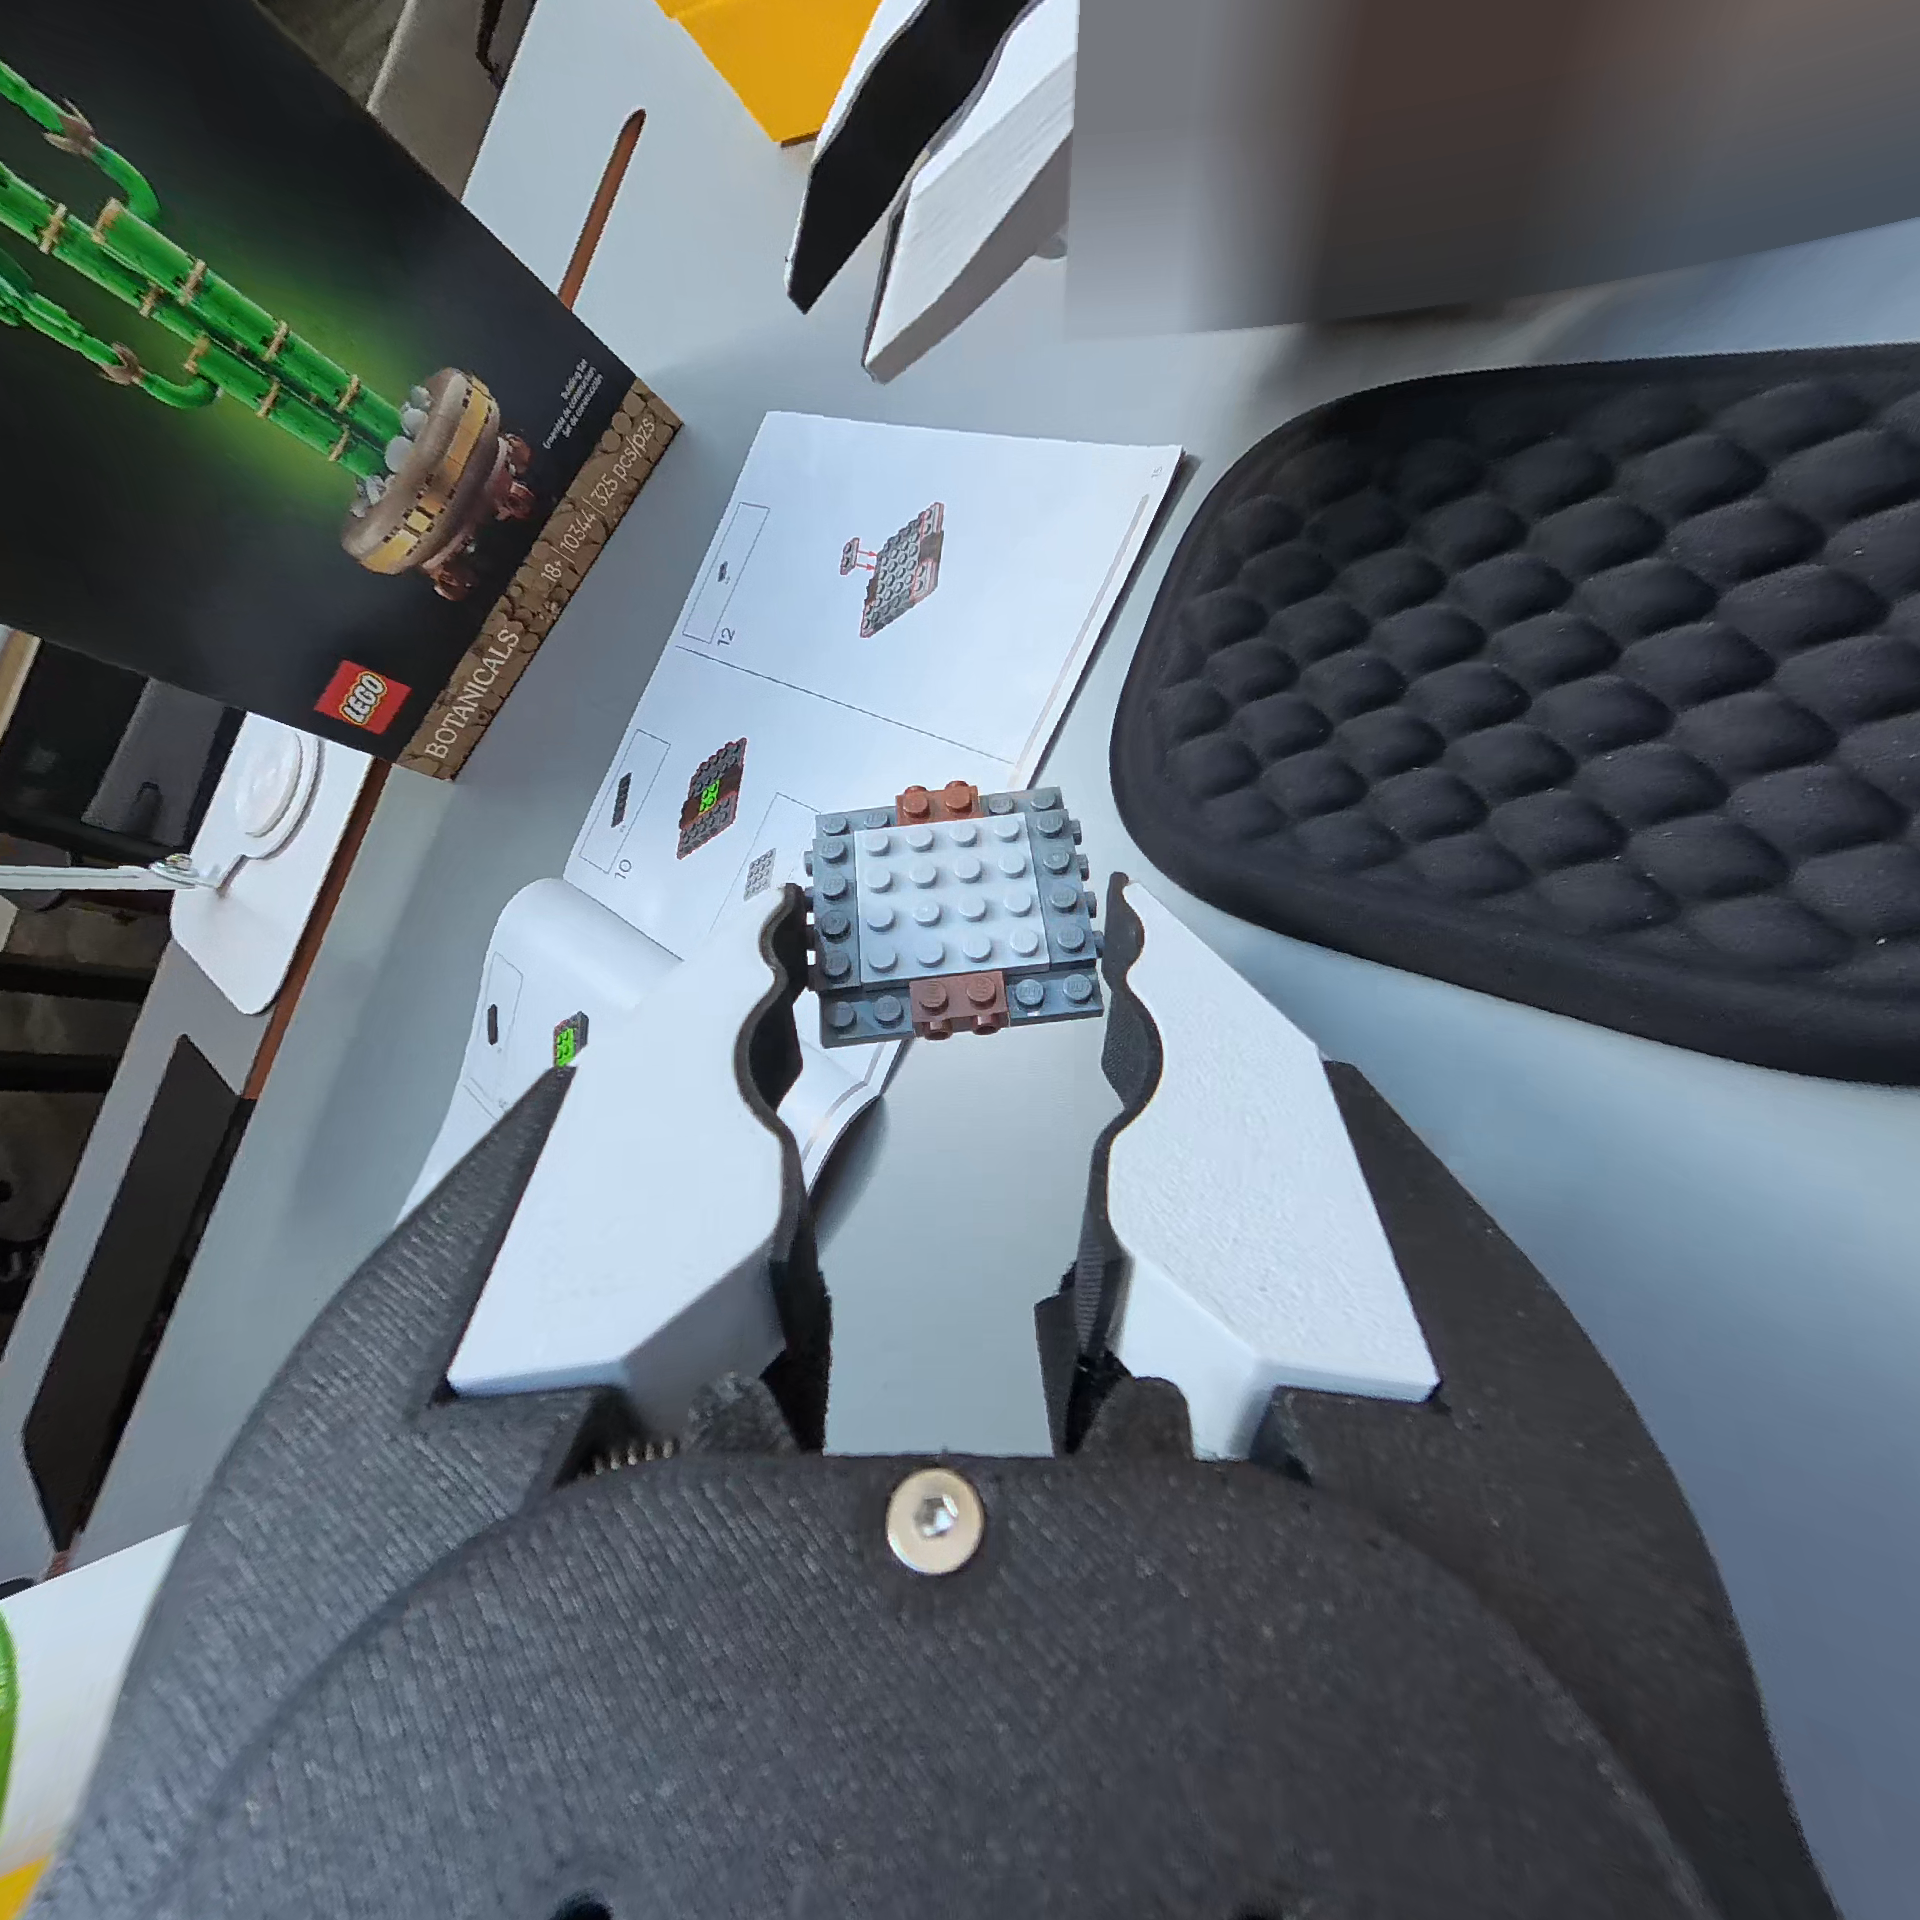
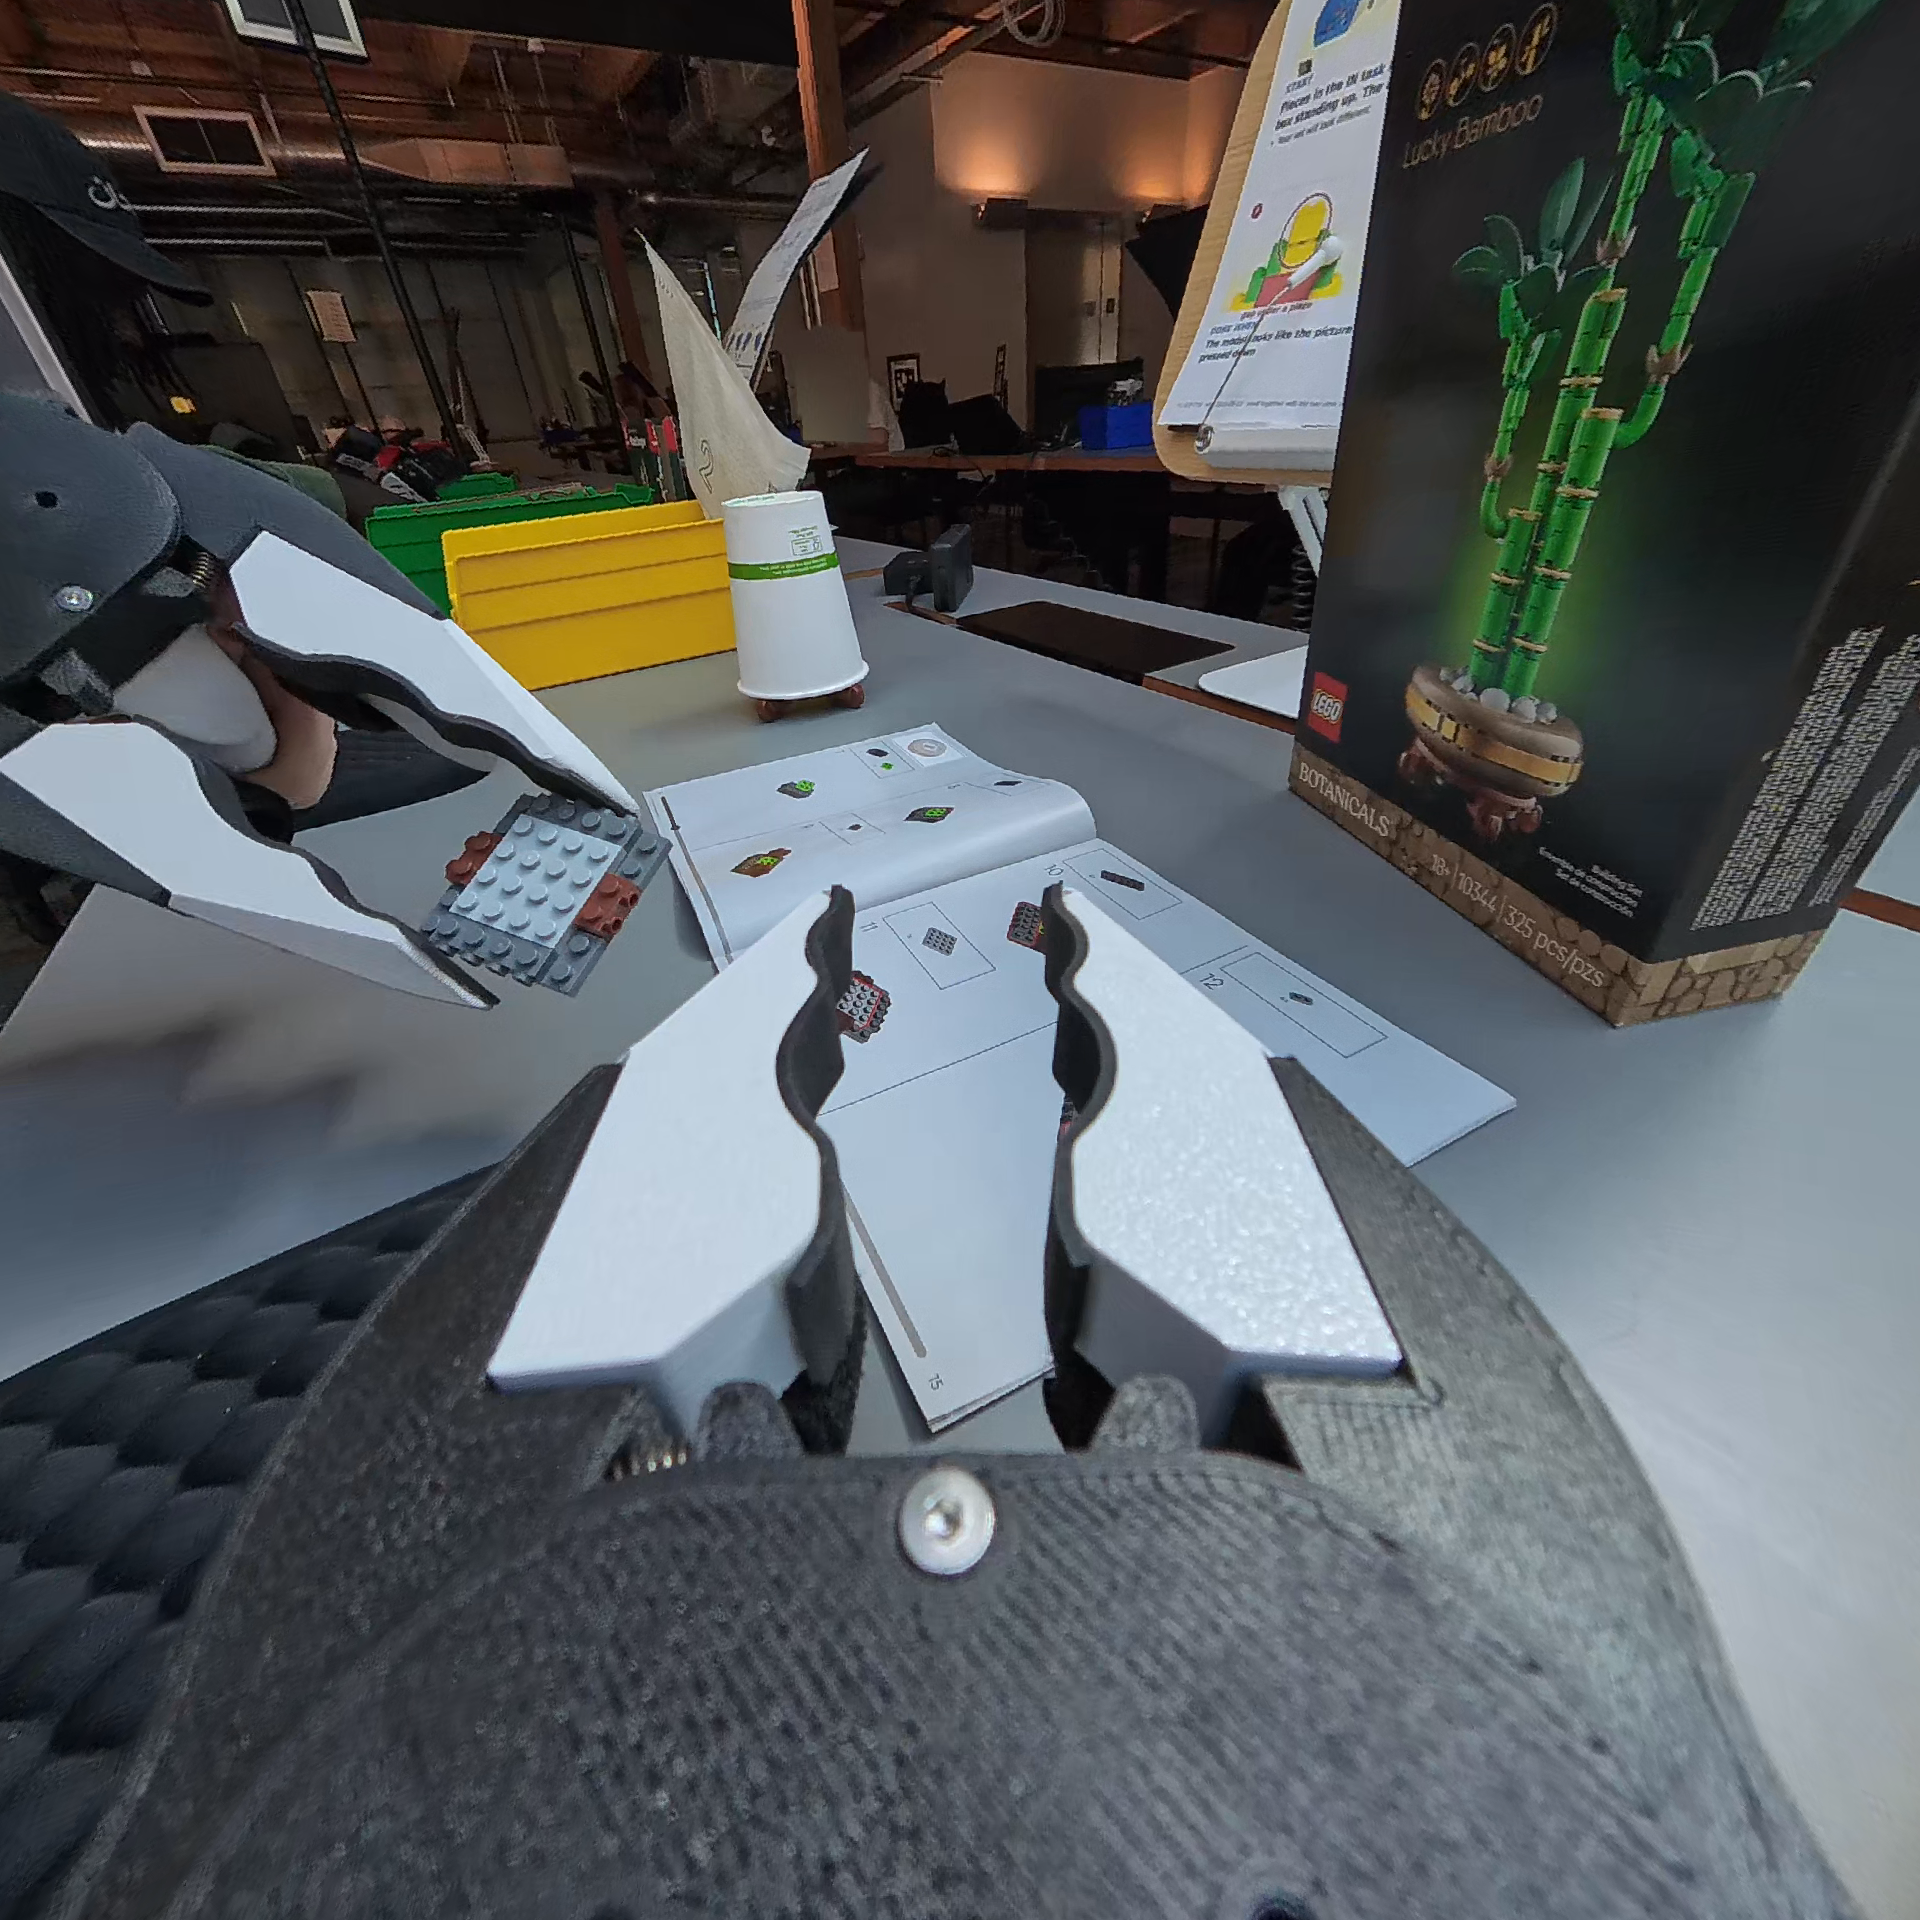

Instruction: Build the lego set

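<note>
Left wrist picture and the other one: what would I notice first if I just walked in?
Probably the grey studded Lego plate with brown bricks, pinched between the left gripper fingertips and held up off the table over the open instruction booklet. Next, the tall dark Lego box with green bamboo on it, standing on the table beyond the booklet, on the right in the right wrist view. The right gripper is open and holds nothing.

Left wrist view looks steeply down, close over the tabletop (image 1: 1351, 1195); right wrist view faces level; both share the booklet (image 1: 935, 582) at twelve o'clock.
</note>
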The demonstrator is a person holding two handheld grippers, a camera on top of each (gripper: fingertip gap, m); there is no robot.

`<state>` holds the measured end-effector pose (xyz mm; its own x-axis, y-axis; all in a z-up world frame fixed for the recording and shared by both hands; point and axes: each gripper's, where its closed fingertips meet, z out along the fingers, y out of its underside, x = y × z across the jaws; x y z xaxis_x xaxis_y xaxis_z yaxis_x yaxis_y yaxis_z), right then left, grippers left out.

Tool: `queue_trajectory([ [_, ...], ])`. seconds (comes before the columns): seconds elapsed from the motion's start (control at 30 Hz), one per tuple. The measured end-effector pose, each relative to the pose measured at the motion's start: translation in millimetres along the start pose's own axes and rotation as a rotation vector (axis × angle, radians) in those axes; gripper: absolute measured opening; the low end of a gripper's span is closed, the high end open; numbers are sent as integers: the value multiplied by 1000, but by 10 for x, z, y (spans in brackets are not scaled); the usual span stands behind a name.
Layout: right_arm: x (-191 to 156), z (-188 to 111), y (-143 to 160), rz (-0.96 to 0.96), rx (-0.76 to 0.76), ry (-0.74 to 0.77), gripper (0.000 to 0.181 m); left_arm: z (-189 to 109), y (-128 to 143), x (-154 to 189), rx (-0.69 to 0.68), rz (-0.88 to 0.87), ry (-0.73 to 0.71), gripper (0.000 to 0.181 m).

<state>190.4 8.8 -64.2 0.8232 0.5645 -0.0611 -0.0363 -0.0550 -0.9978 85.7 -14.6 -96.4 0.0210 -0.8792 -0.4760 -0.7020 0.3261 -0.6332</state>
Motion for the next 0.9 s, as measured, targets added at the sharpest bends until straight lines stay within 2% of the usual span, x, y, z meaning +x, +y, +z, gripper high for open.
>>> queue_trajectory([
  [0.03, 0, -1, 0, 1, 1, -1, 36, -3, -2, -2, 10, -27, 11, 56],
  [0.17, -9, 0, 0, -2, 1, -6, 36, -1, 31, -18, 28, -84, 37, 56],
  [0.53, 4, -6, -8, 19, 7, -11, 36, 119, 216, 151, 42, -277, 222, 56],
  [0.67, 0, -5, -7, 18, 6, -13, 36, 193, 355, 179, 2, -318, 234, 56],
  [0.9, -4, -4, -7, 18, 5, -16, 36, 230, 468, 180, 16, -386, 239, 56],
])
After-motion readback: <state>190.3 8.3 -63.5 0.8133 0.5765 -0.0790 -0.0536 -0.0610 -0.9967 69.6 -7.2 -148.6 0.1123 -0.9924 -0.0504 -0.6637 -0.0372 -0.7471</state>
